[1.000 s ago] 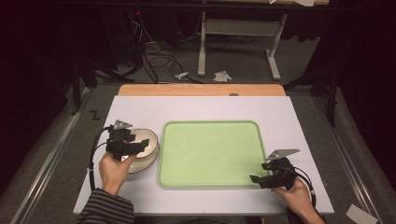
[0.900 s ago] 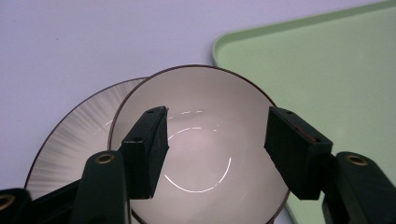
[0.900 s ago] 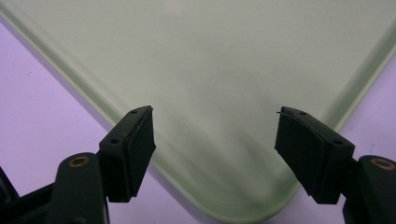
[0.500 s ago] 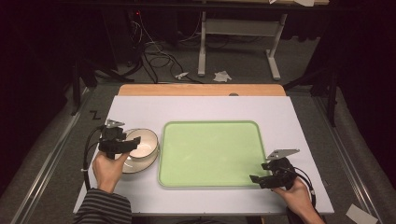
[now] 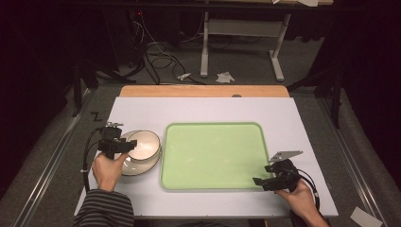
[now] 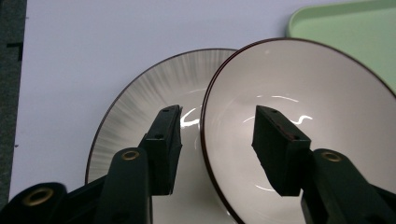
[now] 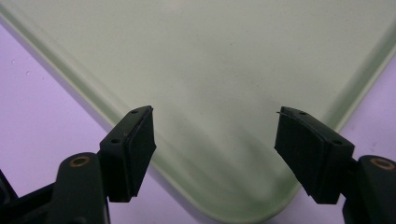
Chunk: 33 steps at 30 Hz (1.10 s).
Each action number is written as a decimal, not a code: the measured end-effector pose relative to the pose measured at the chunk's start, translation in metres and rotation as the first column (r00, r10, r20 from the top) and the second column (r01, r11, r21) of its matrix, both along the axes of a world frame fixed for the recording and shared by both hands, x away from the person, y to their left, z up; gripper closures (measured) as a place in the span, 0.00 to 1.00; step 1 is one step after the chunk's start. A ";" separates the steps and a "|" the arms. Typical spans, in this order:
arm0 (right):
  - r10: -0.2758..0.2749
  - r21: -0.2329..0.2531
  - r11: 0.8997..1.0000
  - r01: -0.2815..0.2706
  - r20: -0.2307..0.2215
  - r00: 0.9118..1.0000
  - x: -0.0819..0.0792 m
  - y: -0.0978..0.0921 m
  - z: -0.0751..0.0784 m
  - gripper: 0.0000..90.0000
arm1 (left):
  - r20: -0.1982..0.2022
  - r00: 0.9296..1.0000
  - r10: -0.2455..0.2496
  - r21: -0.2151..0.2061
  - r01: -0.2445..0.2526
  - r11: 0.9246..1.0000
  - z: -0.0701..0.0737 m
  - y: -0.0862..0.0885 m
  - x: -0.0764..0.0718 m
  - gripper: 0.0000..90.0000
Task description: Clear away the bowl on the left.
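Straddling bowl (image 6: 299, 135) rim, left gripper (image 6: 217, 149) jaws parted, one inside, one outside, not yet clamped. Bowl sits on plate (image 6: 140, 135), just left of green tray (image 5: 213, 153), likely set for lifting. Right gripper (image 7: 215, 154) wide open, empty, over tray's near-right corner. White tabletop (image 5: 198, 109) beneath tray.
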State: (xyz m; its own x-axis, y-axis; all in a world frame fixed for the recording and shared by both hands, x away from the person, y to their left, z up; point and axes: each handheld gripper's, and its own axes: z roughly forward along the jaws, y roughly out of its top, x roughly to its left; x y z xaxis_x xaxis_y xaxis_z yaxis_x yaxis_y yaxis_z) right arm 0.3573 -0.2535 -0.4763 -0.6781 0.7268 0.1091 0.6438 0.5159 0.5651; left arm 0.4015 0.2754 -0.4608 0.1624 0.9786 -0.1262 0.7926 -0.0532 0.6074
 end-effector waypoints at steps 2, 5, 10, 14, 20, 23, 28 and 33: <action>-0.001 -0.005 1.000 0.001 0.001 1.000 0.000 0.000 0.000 0.33 | -0.017 1.000 0.008 -0.004 -0.008 1.000 -0.003 0.001 0.002 0.59; 0.001 -0.001 1.000 -0.001 0.001 1.000 0.000 0.000 0.000 0.33 | -0.036 0.999 0.025 -0.014 -0.026 1.000 -0.006 0.005 0.004 0.59; 0.003 -0.005 1.000 -0.003 0.002 1.000 0.001 0.000 0.000 0.33 | -0.054 0.998 0.032 -0.022 -0.033 0.999 -0.009 0.006 0.007 0.60; -0.001 -0.003 1.000 0.001 0.008 1.000 0.000 0.000 0.000 0.33 | -0.074 0.997 0.021 -0.029 -0.023 0.999 -0.011 0.006 0.008 0.63; 0.001 -0.004 1.000 -0.001 0.003 1.000 0.000 0.000 0.000 0.33 | -0.095 0.995 0.013 -0.045 -0.017 0.999 -0.014 0.005 0.012 0.68; 0.005 -0.006 1.000 -0.005 0.007 1.000 0.000 0.000 0.000 0.33 | -0.105 0.994 0.009 -0.052 -0.015 0.999 -0.016 0.005 0.013 0.72; 0.001 -0.001 1.000 -0.001 0.000 1.000 0.000 0.000 0.000 0.33 | -0.132 0.991 -0.001 -0.076 -0.009 0.997 -0.020 0.006 0.017 0.78; 0.015 -0.006 1.000 -0.015 0.009 1.000 0.000 0.000 0.000 0.33 | -0.147 0.989 -0.008 -0.094 -0.006 0.996 -0.021 0.007 0.019 0.84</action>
State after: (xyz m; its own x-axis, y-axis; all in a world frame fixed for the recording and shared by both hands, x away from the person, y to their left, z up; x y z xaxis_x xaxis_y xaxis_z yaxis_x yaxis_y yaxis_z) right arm 0.3571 -0.2534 -0.4763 -0.6902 0.7169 0.0983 0.6306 0.5292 0.5678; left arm 0.4203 0.2822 -0.4821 0.1363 0.9611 -0.2402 0.8735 -0.0022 0.4869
